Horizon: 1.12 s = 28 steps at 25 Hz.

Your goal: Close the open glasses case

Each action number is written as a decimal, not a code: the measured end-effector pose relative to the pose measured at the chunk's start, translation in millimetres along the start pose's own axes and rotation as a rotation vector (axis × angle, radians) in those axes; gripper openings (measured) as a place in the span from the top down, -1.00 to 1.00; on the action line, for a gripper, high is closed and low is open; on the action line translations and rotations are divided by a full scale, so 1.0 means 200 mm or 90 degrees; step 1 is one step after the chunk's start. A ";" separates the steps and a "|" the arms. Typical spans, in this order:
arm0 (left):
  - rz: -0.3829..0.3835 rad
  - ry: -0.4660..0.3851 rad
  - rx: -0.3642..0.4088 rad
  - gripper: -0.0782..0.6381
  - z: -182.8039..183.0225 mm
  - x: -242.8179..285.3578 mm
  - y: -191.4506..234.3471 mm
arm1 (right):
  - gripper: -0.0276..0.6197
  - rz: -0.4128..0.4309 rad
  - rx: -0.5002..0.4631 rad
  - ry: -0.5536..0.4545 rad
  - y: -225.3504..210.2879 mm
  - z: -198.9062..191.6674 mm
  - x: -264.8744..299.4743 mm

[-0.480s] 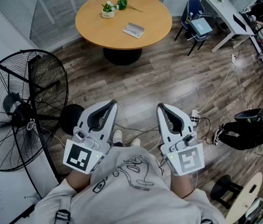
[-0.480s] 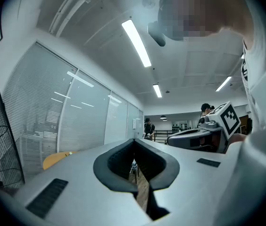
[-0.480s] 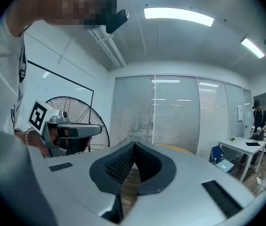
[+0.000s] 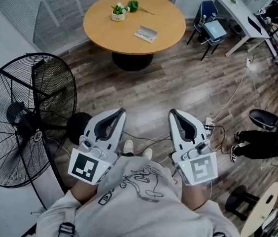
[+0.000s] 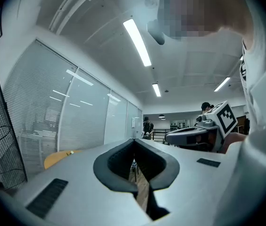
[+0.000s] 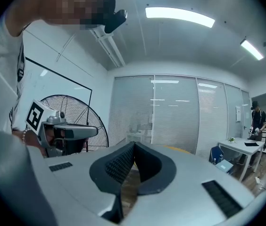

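Observation:
The open glasses case (image 4: pixel 146 33) lies on a round wooden table (image 4: pixel 168 14) far ahead across the floor, its grey lid laid flat. Both grippers are held close to my body, well short of the table. My left gripper (image 4: pixel 121 111) is shut with nothing in it; its jaw tips meet in the left gripper view (image 5: pixel 134 140). My right gripper (image 4: pixel 172 112) is shut and empty too, tips touching in the right gripper view (image 6: pixel 134 145). The case does not show in either gripper view.
A small potted plant (image 4: pixel 119 11) stands on the table. A big standing fan (image 4: pixel 25 117) is at my left, its base (image 4: pixel 77 125) near my left gripper. Cables and a power strip (image 4: pixel 209 125) lie on the floor at right. A person's legs (image 4: pixel 264 139) reach in at right.
The head view has shifted a little, so the table and case sit slightly further right. Both grippers stay shut and close to my body.

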<state>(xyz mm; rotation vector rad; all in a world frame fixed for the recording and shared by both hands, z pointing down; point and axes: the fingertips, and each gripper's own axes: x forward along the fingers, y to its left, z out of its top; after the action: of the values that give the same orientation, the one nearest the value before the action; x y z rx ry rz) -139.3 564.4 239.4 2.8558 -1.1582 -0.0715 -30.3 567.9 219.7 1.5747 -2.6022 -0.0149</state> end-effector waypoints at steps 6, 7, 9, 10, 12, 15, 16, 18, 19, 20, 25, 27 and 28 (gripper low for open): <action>-0.007 -0.012 -0.022 0.73 -0.01 -0.08 0.17 | 0.89 -0.009 -0.002 0.008 0.14 -0.03 0.14; -0.010 -0.010 -0.021 0.73 -0.01 -0.10 0.18 | 0.89 -0.010 -0.001 0.007 0.16 -0.02 0.16; -0.014 -0.006 -0.018 0.73 -0.01 -0.13 0.20 | 0.89 -0.012 -0.003 0.013 0.20 -0.03 0.16; -0.014 -0.009 -0.020 0.73 0.00 -0.14 0.21 | 0.89 -0.012 -0.004 0.020 0.21 -0.04 0.16; -0.010 -0.022 -0.036 0.73 0.02 -0.17 0.22 | 0.89 -0.015 -0.007 0.036 0.24 -0.06 0.15; -0.012 -0.025 -0.041 0.73 0.03 -0.20 0.23 | 0.89 -0.022 -0.013 0.040 0.27 -0.06 0.15; -0.014 -0.024 -0.041 0.73 0.03 -0.21 0.24 | 0.89 -0.024 -0.013 0.040 0.28 -0.06 0.15; -0.017 -0.024 -0.041 0.73 0.03 -0.22 0.24 | 0.89 -0.026 -0.012 0.042 0.29 -0.06 0.16; -0.017 -0.024 -0.041 0.73 0.03 -0.22 0.24 | 0.89 -0.026 -0.011 0.043 0.29 -0.06 0.16; -0.017 -0.025 -0.042 0.73 0.03 -0.22 0.25 | 0.89 -0.026 -0.010 0.044 0.29 -0.07 0.16; -0.014 -0.028 -0.044 0.73 0.02 -0.22 0.25 | 0.89 -0.026 -0.012 0.042 0.28 -0.08 0.16; -0.016 -0.026 -0.043 0.73 0.01 -0.20 0.24 | 0.89 -0.028 -0.012 0.041 0.27 -0.08 0.17; -0.017 -0.023 -0.041 0.73 0.00 -0.19 0.24 | 0.89 -0.029 -0.011 0.042 0.26 -0.09 0.17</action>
<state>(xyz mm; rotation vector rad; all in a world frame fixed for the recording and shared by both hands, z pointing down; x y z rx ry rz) -200.6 556.7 242.9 2.8252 -1.1033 -0.1602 -89.1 563.0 243.4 1.5998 -2.5099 0.0106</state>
